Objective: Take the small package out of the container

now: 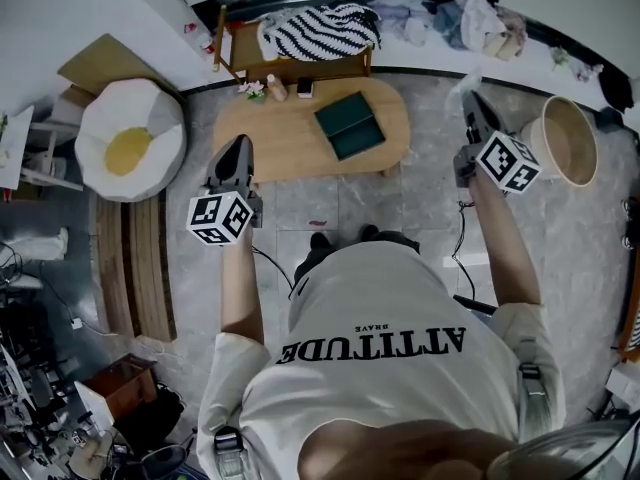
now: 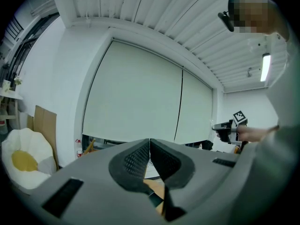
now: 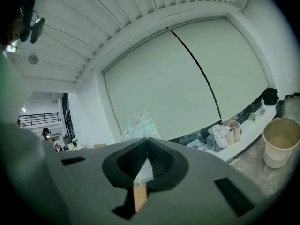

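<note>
Both jaws closed: left gripper (image 2: pixel 150 143) empty; right gripper (image 3: pixel 148 143) pinching small package (image 3: pixel 139 125).

Head view overhead; gripper views level, sharing white blind (image 2: pixel 140 93).

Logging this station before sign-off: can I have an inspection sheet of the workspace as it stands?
Surface: oval wooden table, mostly bare.
Job's things: small package in the right claw, clear of the beige container on the floor.
Clutter: green book and small bottles on the table.
Claws: left claw shut, empty; right claw shut on the package.
Cables: a thin cable hangs below each arm.
Surroundings: egg-shaped cushion, striped cloth, clothes heap.
</note>
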The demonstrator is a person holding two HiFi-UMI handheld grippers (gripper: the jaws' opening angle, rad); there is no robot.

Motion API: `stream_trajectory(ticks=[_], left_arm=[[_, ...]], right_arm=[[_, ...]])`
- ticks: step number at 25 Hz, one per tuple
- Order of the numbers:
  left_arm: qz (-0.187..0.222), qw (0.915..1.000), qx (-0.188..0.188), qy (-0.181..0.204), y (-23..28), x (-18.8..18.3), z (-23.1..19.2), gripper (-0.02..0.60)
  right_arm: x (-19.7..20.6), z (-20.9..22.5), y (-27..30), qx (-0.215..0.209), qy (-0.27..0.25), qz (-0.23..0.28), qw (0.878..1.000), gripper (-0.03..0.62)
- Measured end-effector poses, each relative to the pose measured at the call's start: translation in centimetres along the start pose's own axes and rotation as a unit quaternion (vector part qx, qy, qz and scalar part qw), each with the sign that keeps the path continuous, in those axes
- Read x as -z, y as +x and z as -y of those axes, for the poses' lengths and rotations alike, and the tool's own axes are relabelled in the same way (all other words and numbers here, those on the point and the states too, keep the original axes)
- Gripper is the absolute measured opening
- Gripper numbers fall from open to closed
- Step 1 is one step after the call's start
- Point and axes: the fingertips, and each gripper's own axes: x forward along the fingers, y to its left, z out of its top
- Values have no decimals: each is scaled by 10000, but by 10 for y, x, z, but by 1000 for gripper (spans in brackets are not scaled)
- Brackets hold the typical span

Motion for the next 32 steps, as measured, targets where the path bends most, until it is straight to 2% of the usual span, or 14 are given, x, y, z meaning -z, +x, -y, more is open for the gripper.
stream_trajectory(ticks=[6, 13, 32], left_arm=[[-35, 9999, 130, 47, -11, -5, -26, 21], [47, 9997, 233, 19, -12, -12, -42, 22], [-22, 9992, 394, 9, 1, -11, -48, 22]], right_arm=[[2, -23, -5, 149, -100, 97, 9998, 20], [4, -28, -16, 346, -124, 184, 9992, 20], [10, -35, -8, 373, -37, 185, 9991, 20]])
